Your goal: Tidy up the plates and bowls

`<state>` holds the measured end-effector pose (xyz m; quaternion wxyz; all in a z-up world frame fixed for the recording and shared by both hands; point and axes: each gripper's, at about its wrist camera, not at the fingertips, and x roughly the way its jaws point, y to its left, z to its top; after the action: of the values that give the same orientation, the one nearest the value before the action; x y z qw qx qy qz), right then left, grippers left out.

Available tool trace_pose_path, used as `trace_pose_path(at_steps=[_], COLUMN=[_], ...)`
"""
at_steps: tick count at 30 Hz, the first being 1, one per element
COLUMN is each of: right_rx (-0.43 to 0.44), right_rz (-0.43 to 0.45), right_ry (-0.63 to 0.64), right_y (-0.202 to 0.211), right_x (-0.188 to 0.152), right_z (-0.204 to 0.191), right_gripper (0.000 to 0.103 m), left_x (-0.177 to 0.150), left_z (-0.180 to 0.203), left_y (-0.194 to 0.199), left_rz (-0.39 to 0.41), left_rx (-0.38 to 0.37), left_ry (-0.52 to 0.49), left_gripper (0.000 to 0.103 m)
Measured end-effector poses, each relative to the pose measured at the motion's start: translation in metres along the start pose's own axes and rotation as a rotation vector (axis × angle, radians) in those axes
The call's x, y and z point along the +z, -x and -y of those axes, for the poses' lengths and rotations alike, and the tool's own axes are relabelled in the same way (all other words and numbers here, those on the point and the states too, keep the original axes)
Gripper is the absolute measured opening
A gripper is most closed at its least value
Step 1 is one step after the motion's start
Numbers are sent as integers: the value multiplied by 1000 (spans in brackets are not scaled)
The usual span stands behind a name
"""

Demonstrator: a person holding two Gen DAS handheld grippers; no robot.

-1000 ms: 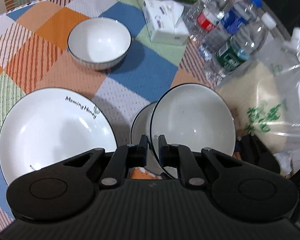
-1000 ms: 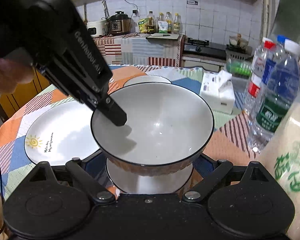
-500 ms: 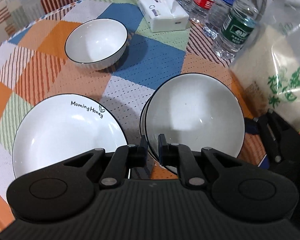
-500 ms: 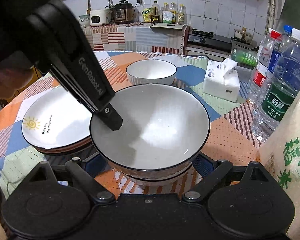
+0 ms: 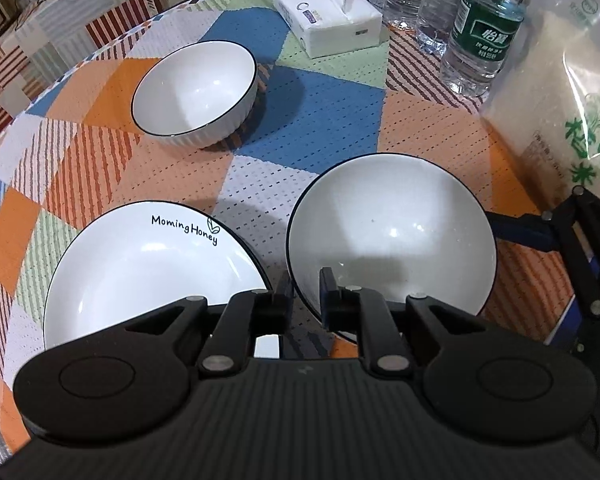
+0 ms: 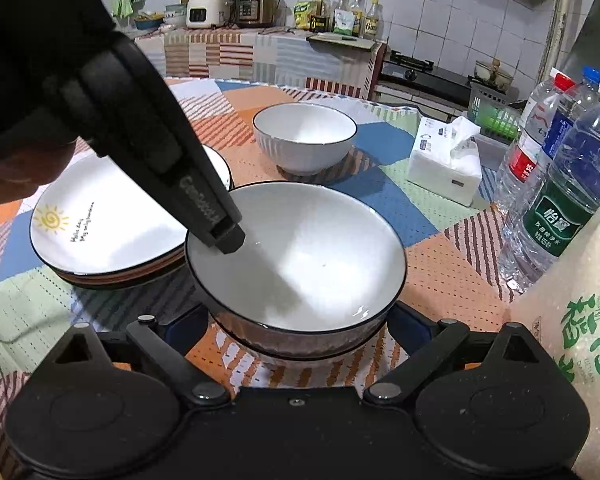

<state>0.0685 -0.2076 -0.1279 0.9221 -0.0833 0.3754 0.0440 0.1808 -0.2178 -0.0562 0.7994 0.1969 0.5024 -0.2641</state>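
My left gripper is shut on the near rim of a white black-rimmed bowl, which sits nested in another bowl on the table. In the right wrist view the left gripper's fingers pinch the top bowl at its left rim. My right gripper is open, its fingers on either side of the lower bowl, apart from it. A second white bowl stands farther back. A stack of white plates lies to the left.
A tissue pack and several water bottles stand at the back right. A large rice bag is at the right edge. The patchwork tablecloth covers the table. A kitchen counter is behind.
The held bowl has come down from a tilted, raised pose and now sits level inside the lower bowl. Both grippers have kept their hold states.
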Motion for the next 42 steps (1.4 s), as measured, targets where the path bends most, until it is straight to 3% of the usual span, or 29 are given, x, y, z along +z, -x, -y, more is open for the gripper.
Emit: trace_pose_path(at_steps=[7,17,22,25,29,33,38,42], right_rx=[-23,63,112,138,194,258,301,284], right_rz=[-22,55,109,108,75,51,-35,-69], right_ry=[36,-47,-53,-68,-152,-275,-459,-517], right_y=[-2,33,46,46,35,17,-20,-52], right_x=[-3,10,30,48,76,105,136,151], right_z=[-4,6,14,21,36,57,83,91], right_gripper=[98,98,98,98,97,89,79,75], left_x=[0,8,10,18,30,41,53,62], left_z=[3,-47,-82,-102,-118,-130,-153,-166], left_y=[-3,36,51,52,53,51,46,30], left_rz=[12,83,131,119,89,87,130,147], left_rx=[19,-115,-110,-111,-97,-80,-113,-133], left_ry=[-28,135,192,242,272,271,336,371], left_gripper=[13,17,19,20,20,20,20,29])
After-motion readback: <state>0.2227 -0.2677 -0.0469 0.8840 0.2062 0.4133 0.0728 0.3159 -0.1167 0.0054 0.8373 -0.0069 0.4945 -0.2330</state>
